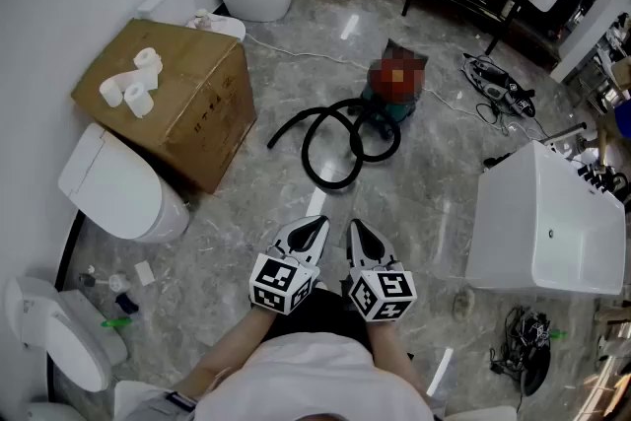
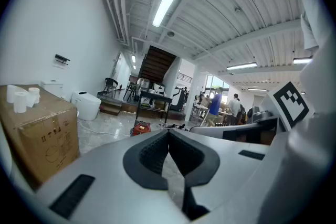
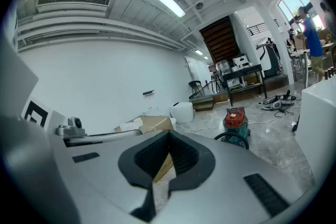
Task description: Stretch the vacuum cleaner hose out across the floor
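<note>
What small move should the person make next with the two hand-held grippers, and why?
Probably move the left hand-held gripper forward toward the hose and open its jaws near the end that seems loose. The hose lies coiled beside the vacuum cleaner, well ahead of both grippers. The left one and the right hand-held gripper are shut and empty, side by side close to the person's body.

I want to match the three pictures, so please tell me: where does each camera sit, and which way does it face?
Head view: on the person's head, facing steeply down at the floor and coiled hose; the left gripper, right gripper, forearms and white shirt show.
Left gripper view: on the left gripper, facing nearly level across the room; its shut jaws and the right gripper show.
Right gripper view: on the right gripper, facing likewise; its shut jaws show.
Shared: all three show the vacuum cleaner and cardboard box.
</note>
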Motion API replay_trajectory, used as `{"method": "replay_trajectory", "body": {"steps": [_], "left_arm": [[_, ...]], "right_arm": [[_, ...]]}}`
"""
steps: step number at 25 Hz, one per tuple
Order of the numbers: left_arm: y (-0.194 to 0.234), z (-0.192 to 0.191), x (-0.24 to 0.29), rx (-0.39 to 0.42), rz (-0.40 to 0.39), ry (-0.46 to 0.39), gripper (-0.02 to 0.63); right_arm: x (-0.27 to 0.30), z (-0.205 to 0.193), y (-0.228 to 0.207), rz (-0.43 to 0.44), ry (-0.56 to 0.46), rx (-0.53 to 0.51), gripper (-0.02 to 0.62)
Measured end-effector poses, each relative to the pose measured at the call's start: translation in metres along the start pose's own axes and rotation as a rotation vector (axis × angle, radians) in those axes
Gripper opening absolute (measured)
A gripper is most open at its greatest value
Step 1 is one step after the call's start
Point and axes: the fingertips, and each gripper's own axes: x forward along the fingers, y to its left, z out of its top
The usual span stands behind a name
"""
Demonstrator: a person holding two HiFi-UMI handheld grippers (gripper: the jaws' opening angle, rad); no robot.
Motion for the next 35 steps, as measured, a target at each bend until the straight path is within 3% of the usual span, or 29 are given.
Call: {"method": "replay_trajectory", "body": {"steps": [16,35], "left_arm": [[0.001,0.002,0.002,0.000,0.022,-0.006,0.009],[0.000,-0.003,-0.001,-0.016,0.064,0.001,0.009]], "right_arm": [[0.003,0.002,0.002,0.021,-0.006,-0.025,0.015],[-0.003,-0.003,-0.013,0.017,-0.012,0.038,0.017]]}}
